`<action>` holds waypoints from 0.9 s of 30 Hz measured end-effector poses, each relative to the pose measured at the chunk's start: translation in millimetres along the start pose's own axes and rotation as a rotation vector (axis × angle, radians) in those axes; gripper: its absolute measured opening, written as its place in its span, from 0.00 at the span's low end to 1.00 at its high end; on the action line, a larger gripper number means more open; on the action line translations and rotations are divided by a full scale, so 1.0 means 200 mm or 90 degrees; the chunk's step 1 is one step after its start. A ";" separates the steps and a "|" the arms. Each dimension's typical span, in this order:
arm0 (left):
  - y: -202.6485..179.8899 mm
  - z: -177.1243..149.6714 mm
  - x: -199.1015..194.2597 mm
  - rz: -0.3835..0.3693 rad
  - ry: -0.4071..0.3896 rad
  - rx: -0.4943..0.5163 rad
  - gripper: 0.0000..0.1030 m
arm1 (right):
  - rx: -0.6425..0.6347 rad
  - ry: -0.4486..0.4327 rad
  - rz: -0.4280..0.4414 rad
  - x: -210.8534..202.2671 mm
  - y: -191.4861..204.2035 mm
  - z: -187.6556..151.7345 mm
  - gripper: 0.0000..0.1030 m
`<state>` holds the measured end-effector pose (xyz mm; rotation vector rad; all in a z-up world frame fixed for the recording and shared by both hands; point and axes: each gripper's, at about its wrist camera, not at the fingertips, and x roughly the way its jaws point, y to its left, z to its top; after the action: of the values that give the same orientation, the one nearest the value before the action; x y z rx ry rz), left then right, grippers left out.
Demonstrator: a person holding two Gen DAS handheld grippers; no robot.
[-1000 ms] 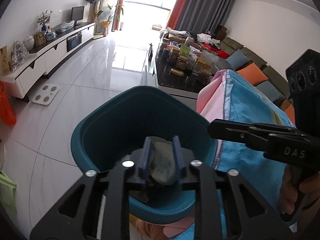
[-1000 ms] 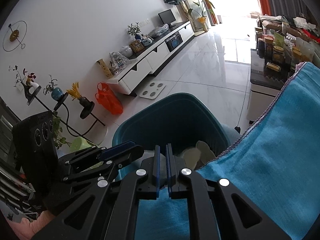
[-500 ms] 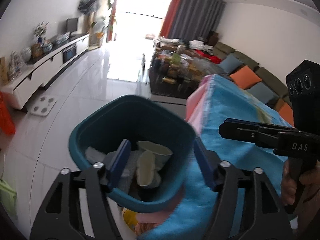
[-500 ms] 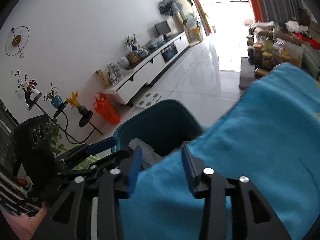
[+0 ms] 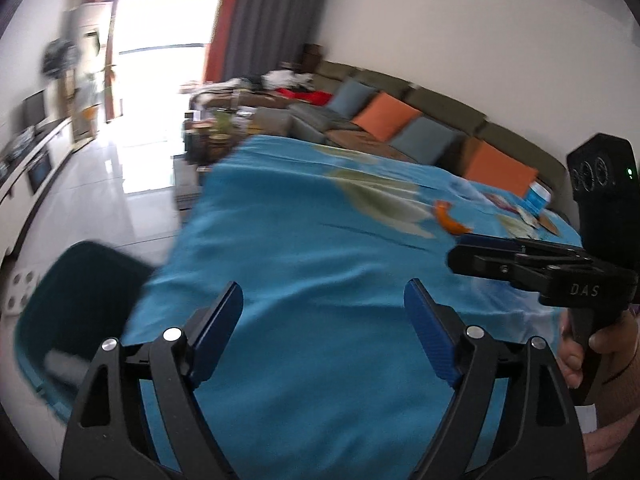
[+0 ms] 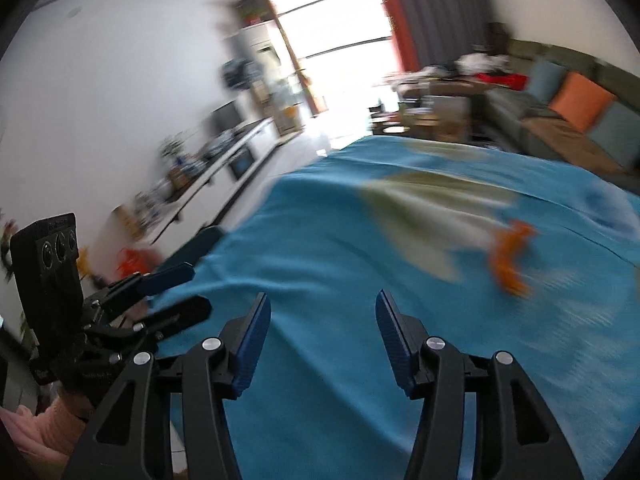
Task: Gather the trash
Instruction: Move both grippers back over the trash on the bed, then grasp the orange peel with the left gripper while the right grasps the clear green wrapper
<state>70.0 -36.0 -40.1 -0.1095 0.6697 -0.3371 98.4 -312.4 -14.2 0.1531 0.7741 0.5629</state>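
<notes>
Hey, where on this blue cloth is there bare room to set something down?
The near stretch of the blue cloth is bare, from the teal bin side across to the orange scrap. Both tongs hang open over it. The far right corner is crowded with small packets.

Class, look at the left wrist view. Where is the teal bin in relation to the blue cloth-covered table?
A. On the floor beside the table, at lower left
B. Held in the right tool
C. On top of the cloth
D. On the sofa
A: the teal bin stands on the floor off the edge of the blue cloth, lower left.
</notes>
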 end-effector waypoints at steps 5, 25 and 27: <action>-0.25 0.06 0.21 -0.048 0.041 0.051 0.78 | 0.078 -0.043 -0.093 -0.22 -0.31 -0.09 0.51; -0.74 0.35 0.90 -0.050 0.175 0.131 0.57 | 0.291 -0.097 -0.242 -0.49 -1.00 -0.28 0.42; -0.74 0.35 0.94 -0.055 0.188 0.126 0.50 | 0.299 -0.091 -0.234 -0.48 -1.02 -0.28 0.34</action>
<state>211.7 -240.5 -65.3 0.1036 0.9210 -0.5064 91.0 -538.4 -62.1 0.4680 0.7621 0.0139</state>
